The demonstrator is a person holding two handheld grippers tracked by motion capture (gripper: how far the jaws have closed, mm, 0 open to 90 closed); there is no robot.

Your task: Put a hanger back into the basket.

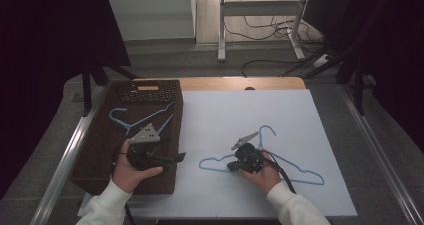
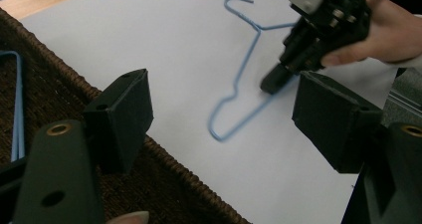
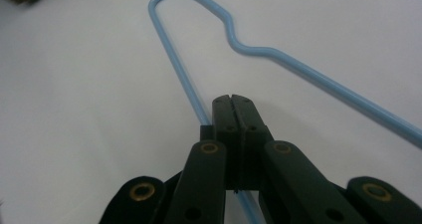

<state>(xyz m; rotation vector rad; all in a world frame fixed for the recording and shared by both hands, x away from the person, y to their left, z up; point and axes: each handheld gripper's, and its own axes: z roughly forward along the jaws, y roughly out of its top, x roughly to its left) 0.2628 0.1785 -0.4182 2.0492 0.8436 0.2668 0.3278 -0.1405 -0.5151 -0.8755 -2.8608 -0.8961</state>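
A blue wire hanger (image 1: 310, 182) lies flat on the white table top (image 1: 250, 110), hook pointing away from me. My right gripper (image 1: 231, 166) is down on its left half, jaws shut on the lower bar. In the right gripper view the closed jaws (image 3: 234, 104) pinch the blue wire (image 3: 174, 55), whose looped end lies ahead. My left gripper (image 1: 175, 157) hovers over the right rim of the brown wicker basket (image 1: 95, 160), jaws open and empty (image 2: 224, 114). From there I see the hanger (image 2: 247, 55) and the right gripper (image 2: 271, 84). Another blue hanger (image 1: 125, 122) lies in the basket.
The basket (image 2: 174, 184) takes up the table's left side, its blue hanger (image 2: 19, 109) at the far left of the left gripper view. White surface stretches right of and beyond the hanger. Past the table's far wooden edge (image 1: 240, 83) stand metal desk legs (image 1: 221, 30) and floor cables.
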